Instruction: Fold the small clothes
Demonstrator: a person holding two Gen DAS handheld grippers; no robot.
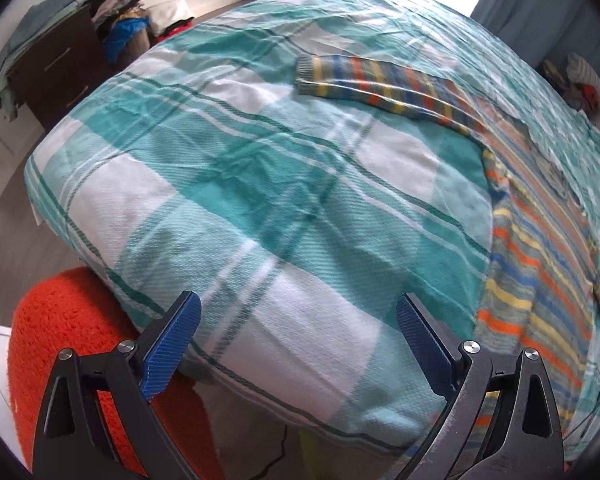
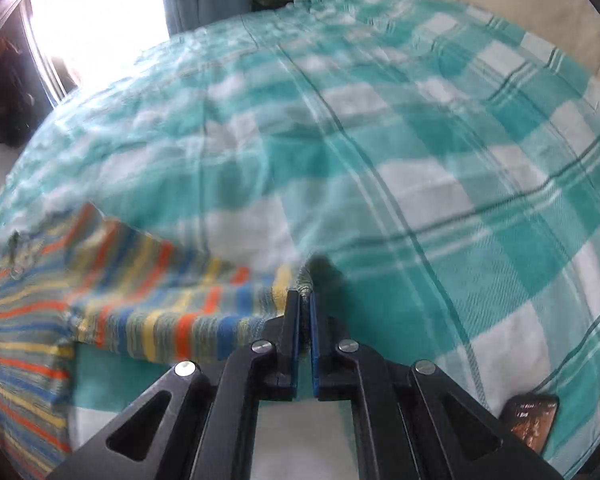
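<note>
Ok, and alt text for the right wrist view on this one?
The right gripper is shut on the cuff of a striped knit sweater's sleeve, which stretches left to the sweater body on a teal and white plaid bedspread. A phone lies at lower right; a bright window shows at top left.

Daylight scene, bright. Window (image 2: 100, 20) blown out to white glare in both views. Strong fisheye curvature; dark vignette at frame corners. Left wrist view mostly sharp, striped sweater (image 1: 540, 260) smeared at right edge. Right wrist view motion-blurred across checked bedspread (image 2: 380, 140); right gripper (image 2: 305, 300) sharp, casting small dark shadow.
</note>
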